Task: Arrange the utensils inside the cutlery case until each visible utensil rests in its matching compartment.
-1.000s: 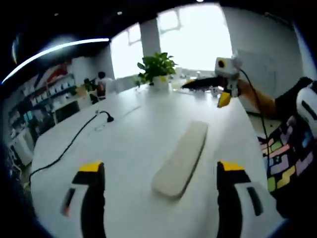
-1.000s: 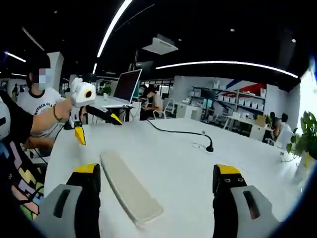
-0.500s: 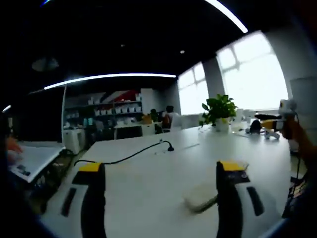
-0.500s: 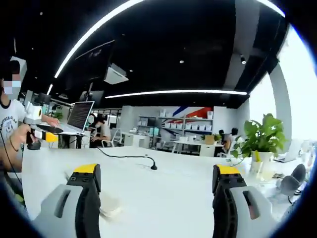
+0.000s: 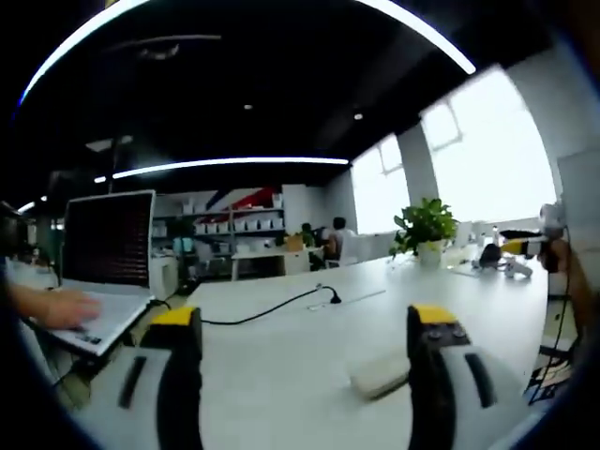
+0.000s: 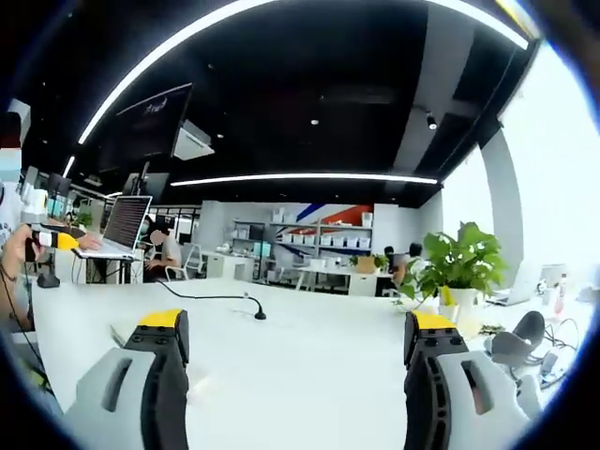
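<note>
A closed, flat beige cutlery case (image 5: 380, 373) lies on the white table (image 5: 281, 356), just inside my left gripper's right jaw. My left gripper (image 5: 305, 316) is open, nothing between its yellow-tipped jaws, held low over the table. My right gripper (image 6: 297, 321) is also open and empty, its jaws wide apart above the table (image 6: 300, 366). The right gripper (image 5: 530, 246) also shows at the far right of the left gripper view. The left gripper (image 6: 47, 242), held by a hand, shows at the far left of the right gripper view. No utensils are in sight.
A black cable with a plug end (image 5: 328, 300) crosses the table. An open laptop (image 5: 108, 244) with a person's hand (image 5: 52, 307) on it stands at the left. A potted plant (image 6: 450, 267) and dark objects (image 6: 516, 339) sit at the table's far end.
Both views have tilted up from looking down on the case to looking level across the table. The left gripper view has panned on, bringing the laptop in. The case has not moved.
</note>
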